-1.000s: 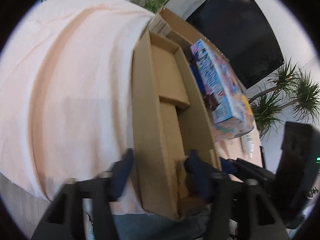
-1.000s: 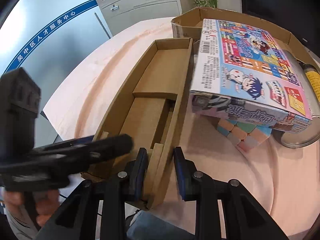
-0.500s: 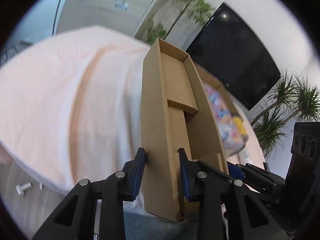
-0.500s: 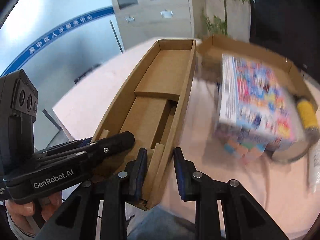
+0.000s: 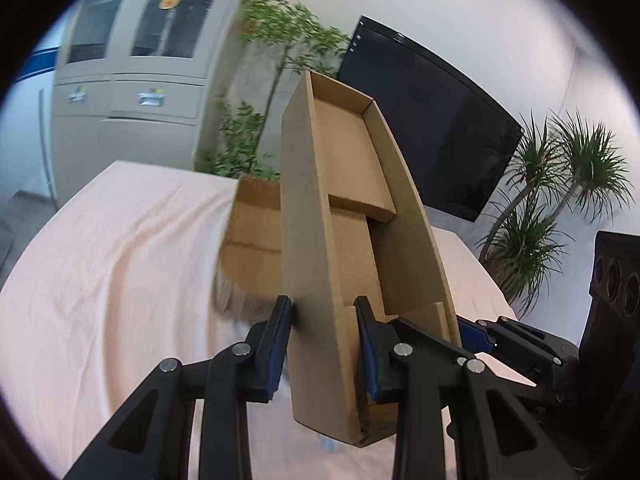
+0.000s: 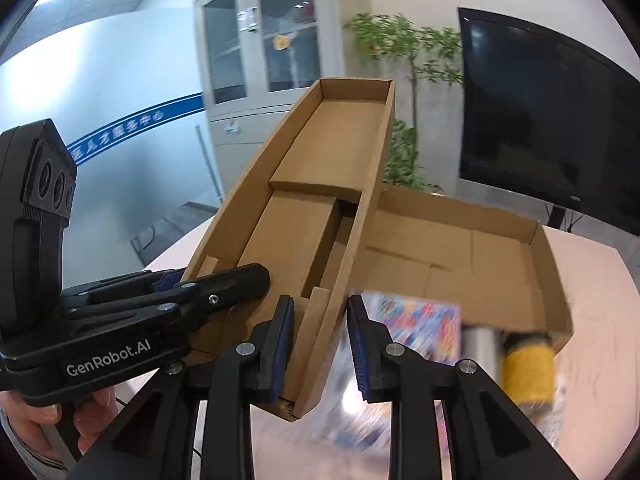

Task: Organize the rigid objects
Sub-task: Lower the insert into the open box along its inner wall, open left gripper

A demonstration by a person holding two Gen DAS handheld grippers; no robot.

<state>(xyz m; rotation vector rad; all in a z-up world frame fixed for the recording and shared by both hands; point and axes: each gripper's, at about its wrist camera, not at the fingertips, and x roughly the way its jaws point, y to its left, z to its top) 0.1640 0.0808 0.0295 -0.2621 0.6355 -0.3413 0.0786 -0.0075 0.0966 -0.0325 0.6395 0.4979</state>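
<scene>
A long, narrow cardboard tray (image 5: 344,200) hangs in the air above the table, its far end tilted up. My left gripper (image 5: 323,320) is shut on the near end of its left wall. My right gripper (image 6: 318,320) is shut on the near end of the right wall (image 6: 360,216), with a loose flap between the pads too. Each gripper shows in the other's view: the right gripper (image 5: 480,332) and the left gripper (image 6: 224,280), the left one held by a hand (image 6: 32,412). The tray holds only folded cardboard inserts.
Below lies a wider open cardboard box (image 6: 460,248) on a pink tablecloth (image 5: 120,260). A blurred colourful game box (image 6: 416,320), a silver item and a yellow cylinder (image 6: 528,364) sit at its near edge. A dark screen (image 5: 420,128), plants and cabinets stand behind.
The left gripper's jaws closed on the tray's left wall. Both grippers then rose with the tray, which left the table; the game box and wide box now sit lower in view.
</scene>
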